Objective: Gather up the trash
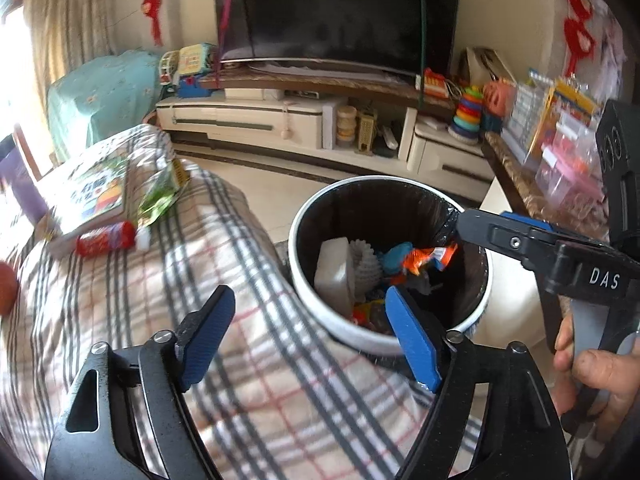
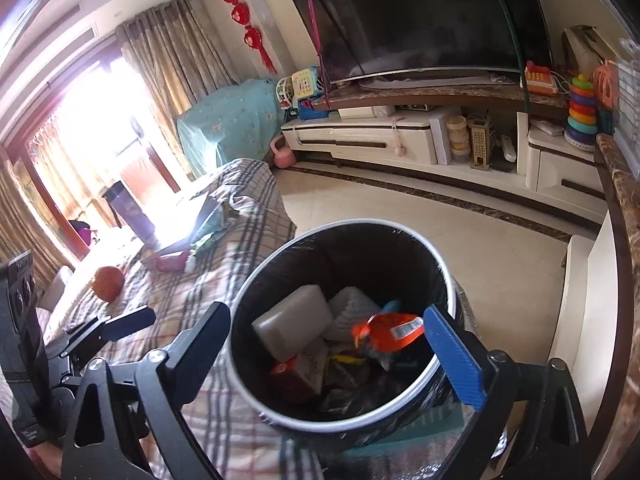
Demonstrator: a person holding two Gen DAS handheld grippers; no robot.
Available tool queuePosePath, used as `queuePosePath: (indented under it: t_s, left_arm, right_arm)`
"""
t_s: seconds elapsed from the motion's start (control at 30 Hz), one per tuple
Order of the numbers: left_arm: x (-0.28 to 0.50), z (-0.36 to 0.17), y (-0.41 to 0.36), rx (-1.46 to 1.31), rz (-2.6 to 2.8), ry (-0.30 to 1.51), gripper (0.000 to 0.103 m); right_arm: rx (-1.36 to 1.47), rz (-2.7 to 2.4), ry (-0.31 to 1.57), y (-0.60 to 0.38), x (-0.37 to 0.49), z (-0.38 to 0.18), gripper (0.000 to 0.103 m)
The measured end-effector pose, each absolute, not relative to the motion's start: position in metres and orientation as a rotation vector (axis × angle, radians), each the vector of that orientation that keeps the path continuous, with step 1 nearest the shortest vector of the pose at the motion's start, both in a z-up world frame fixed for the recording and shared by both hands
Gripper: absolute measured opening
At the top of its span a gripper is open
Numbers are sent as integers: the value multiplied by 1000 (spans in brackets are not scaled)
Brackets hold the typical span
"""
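Note:
A white bin [image 1: 308, 292] with a black liner stands beside the plaid-covered table; it also shows in the right wrist view [image 2: 244, 364]. An orange wrapper [image 1: 428, 258] is in the bin's mouth, free of any finger, over a white block and other trash; it shows in the right wrist view [image 2: 384, 330] too. My right gripper [image 2: 332, 352] is open over the bin, empty. My left gripper [image 1: 310, 336] is open and empty over the table edge beside the bin. A green wrapper [image 1: 158, 194] and a red-labelled bottle [image 1: 108, 238] lie on the table.
A book [image 1: 92, 196] lies on the plaid table [image 1: 260, 380], with an orange ball [image 2: 108, 282] at its left. A TV stand [image 1: 280, 120] with toys and a TV runs along the back. A counter [image 1: 532, 192] with plastic boxes is at right.

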State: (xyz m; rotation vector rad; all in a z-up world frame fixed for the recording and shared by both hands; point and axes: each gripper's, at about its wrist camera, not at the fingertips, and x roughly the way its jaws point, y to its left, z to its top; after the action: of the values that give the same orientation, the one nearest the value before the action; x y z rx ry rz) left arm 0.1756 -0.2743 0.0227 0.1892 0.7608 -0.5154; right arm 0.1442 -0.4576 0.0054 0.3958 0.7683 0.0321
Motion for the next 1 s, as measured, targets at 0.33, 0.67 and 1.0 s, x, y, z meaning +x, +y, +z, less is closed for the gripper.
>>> queuePosePath:
  t_s: [0.33,0.67,1.0]
  left_arm:
    - [143,24,-214,42,-465,736,84]
    - [88,29,-174,-16,-412,638,86]
    - [36,57,-153,-1,-277,386,103]
  right_arm:
    - [375,29,746,-420,105,13,101]
    - [252,-54,684,-375,54,17,102]
    - [75,-165,447,-349,7,62,103]
